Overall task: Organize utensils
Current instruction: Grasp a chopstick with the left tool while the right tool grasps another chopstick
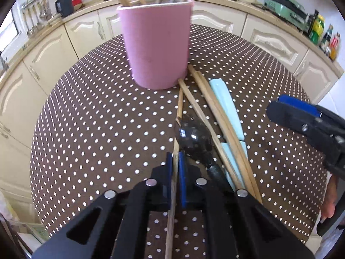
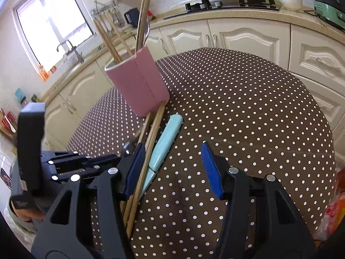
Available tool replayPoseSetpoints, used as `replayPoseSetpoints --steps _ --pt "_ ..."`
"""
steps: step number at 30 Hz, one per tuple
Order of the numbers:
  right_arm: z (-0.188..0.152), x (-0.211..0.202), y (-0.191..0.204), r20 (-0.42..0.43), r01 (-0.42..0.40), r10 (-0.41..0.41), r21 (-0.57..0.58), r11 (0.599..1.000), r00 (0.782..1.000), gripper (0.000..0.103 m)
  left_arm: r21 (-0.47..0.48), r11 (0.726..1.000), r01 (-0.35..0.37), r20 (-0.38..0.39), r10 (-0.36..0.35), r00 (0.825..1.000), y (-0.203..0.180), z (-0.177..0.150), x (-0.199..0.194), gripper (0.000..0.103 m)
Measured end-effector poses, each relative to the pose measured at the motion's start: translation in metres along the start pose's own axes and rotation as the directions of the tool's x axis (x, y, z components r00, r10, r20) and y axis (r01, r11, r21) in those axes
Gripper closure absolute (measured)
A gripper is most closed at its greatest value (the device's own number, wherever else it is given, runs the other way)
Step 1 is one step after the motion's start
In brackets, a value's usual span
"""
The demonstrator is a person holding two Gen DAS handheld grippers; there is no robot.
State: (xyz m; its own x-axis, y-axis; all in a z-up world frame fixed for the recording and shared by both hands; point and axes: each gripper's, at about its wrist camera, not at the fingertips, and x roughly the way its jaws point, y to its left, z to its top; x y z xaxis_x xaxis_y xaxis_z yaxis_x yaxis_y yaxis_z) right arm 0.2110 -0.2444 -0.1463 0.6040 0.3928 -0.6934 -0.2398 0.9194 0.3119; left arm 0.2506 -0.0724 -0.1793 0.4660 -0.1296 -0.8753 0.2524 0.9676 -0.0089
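A pink cup [image 1: 155, 47] stands on the brown dotted tablecloth [image 1: 97, 118] with several chopsticks and a metal spoon upright in it. In front of it lie loose wooden chopsticks [image 1: 207, 99], a black spoon [image 1: 192, 136] and a light blue utensil [image 1: 226, 105]. My left gripper [image 1: 175, 159] is shut on one wooden chopstick [image 1: 180, 105] whose far end points at the cup's base. My right gripper [image 2: 172, 151] stands open above the cloth, with the light blue utensil [image 2: 163, 144] and chopsticks [image 2: 151, 138] just inside its left finger, which hides their near ends. The pink cup [image 2: 138, 82] is beyond them.
The round table's edge [image 1: 43, 112] drops off to cream kitchen cabinets [image 1: 49, 51] all around. A counter with a hob [image 2: 232, 2], a green appliance [image 1: 286, 8] and bottles [image 1: 330, 41] runs behind. A hand [image 1: 330, 205] shows at the right edge.
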Motion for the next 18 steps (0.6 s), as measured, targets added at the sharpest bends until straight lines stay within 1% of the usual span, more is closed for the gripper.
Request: replayPoseSetpoints --steps 4,6,10,11,13,15,16,17,18 --pt "0.005 0.014 0.008 -0.056 0.043 -0.045 -0.027 0.999 0.997 0.049 -0.033 0.999 -0.008 0.002 0.008 1.000 0.009 -0.010 -0.008 0.097" --pt "0.007 0.018 0.012 -0.068 0.046 -0.048 -0.040 0.998 0.997 0.049 -0.060 0.998 -0.019 -0.001 0.019 1.000 0.019 -0.016 -0.010 0.098" --pt "0.013 0.026 0.027 -0.085 0.059 -0.067 -0.089 0.994 0.994 0.050 -0.140 0.990 -0.012 -0.010 0.011 1.000 0.043 -0.028 -0.018 0.098" --pt "0.014 0.030 0.032 -0.102 0.063 -0.074 -0.107 0.992 0.992 0.050 -0.166 0.986 -0.007 -0.011 0.006 1.000 0.050 -0.030 -0.020 0.098" --pt "0.016 0.038 0.038 -0.137 0.091 -0.109 -0.134 0.987 0.985 0.050 -0.199 0.980 -0.023 -0.009 0.022 1.000 0.059 -0.035 -0.022 0.098" --pt "0.016 0.045 0.041 -0.166 0.100 -0.124 -0.150 0.984 0.978 0.050 -0.239 0.971 -0.027 -0.005 0.026 1.000 0.071 -0.037 -0.026 0.098" --pt "0.015 0.048 0.043 -0.180 0.113 -0.142 -0.162 0.980 0.973 0.051 -0.266 0.964 -0.018 -0.002 0.018 1.000 0.078 -0.038 -0.027 0.098" --pt "0.014 0.049 0.044 -0.190 0.118 -0.150 -0.170 0.978 0.970 0.053 -0.273 0.962 -0.013 0.000 0.013 1.000 0.084 -0.042 -0.031 0.098" --pt "0.014 0.051 0.044 -0.198 0.115 -0.148 -0.171 0.979 0.969 0.060 -0.279 0.960 -0.006 0.001 0.006 1.000 0.087 -0.041 -0.031 0.098"
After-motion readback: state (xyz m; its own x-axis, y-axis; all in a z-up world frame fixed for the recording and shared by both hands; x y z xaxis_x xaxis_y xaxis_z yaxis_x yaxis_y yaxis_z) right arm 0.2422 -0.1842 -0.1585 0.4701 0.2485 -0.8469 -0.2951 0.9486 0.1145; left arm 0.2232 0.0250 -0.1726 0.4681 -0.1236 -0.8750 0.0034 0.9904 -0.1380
